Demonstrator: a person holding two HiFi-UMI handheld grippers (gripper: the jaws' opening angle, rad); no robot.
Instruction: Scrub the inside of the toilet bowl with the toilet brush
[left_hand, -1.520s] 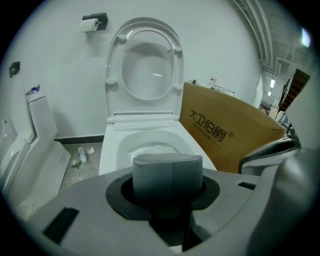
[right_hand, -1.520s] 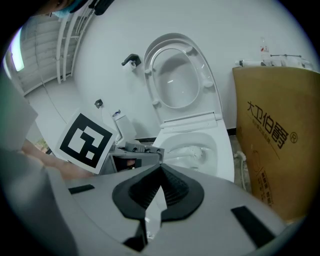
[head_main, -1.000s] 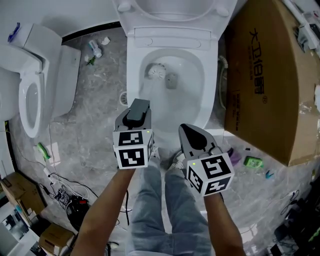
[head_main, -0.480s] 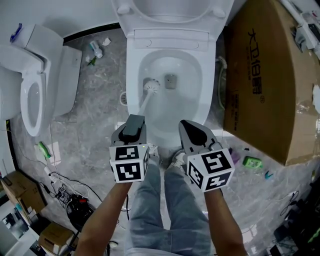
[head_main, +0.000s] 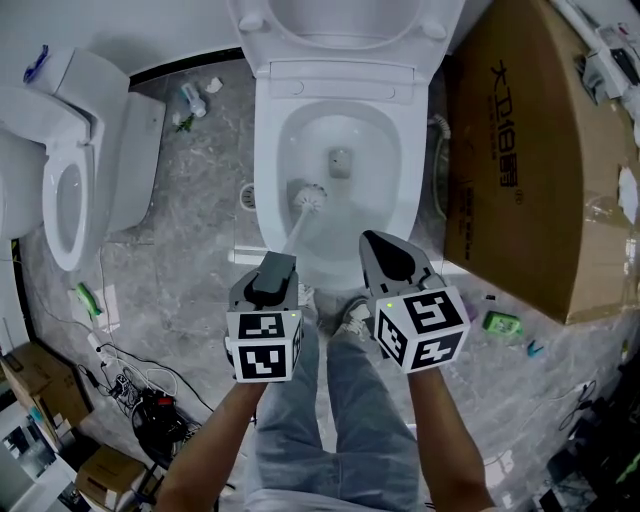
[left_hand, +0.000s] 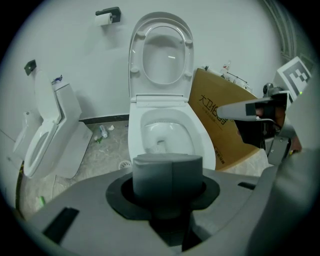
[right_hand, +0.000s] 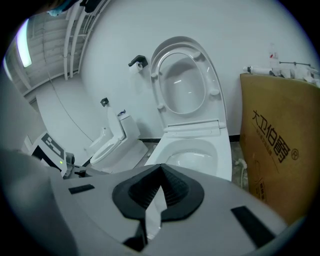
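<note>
Head view steeply down over toilet bowl (head_main: 266, 150); both gripper views face it low, forward.

Cardboard box (right_hand: 280, 150): dark characters "大卫伯爵" printed on side. No other legible text.

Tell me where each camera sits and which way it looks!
Head view: on the person's head, looking steeply down into the toilet bowl; shows forearms, legs, left gripper, right gripper.
Left gripper view: on the left gripper, facing the bowl; its jaws clamp the toilet brush; right gripper at right.
Right gripper view: on the right gripper, facing the bowl; shows its shut jaws.
Shared: all see the bowl and cardboard box.
</note>
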